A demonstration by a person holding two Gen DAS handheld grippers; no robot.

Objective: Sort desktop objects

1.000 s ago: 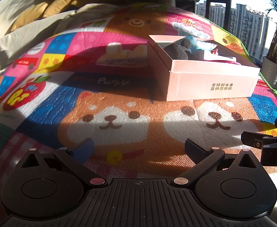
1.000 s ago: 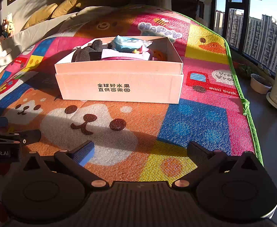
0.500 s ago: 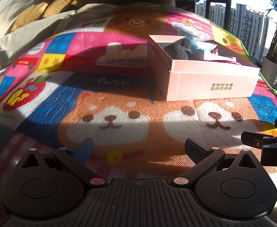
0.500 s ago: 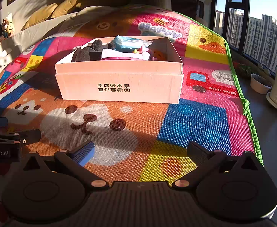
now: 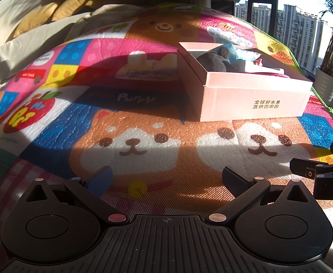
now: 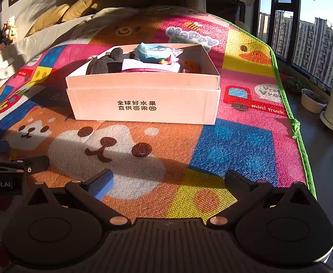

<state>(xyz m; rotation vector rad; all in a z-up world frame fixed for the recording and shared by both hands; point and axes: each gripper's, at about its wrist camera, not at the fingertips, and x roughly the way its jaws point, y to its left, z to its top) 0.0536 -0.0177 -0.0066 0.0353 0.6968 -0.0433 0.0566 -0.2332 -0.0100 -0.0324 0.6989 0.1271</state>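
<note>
A pink cardboard box point(image 6: 143, 104) stands on the colourful cartoon play mat point(image 6: 232, 145). It holds a dark plush toy point(image 6: 102, 63), a blue packet point(image 6: 157, 50), a white card and small pink items. In the left wrist view the same box point(image 5: 253, 97) sits at the upper right with the plush toy point(image 5: 214, 60) inside. My left gripper point(image 5: 166, 179) is open and empty, low over the mat. My right gripper point(image 6: 170, 182) is also open and empty, short of the box. Each gripper shows at the edge of the other's view.
Yellow cushions point(image 6: 59, 16) and pale bedding lie at the back left. The mat's green edge point(image 6: 296, 122) runs along the right, with floor, plant pots point(image 6: 312, 100) and a window beyond. Bare mat lies between the grippers and the box.
</note>
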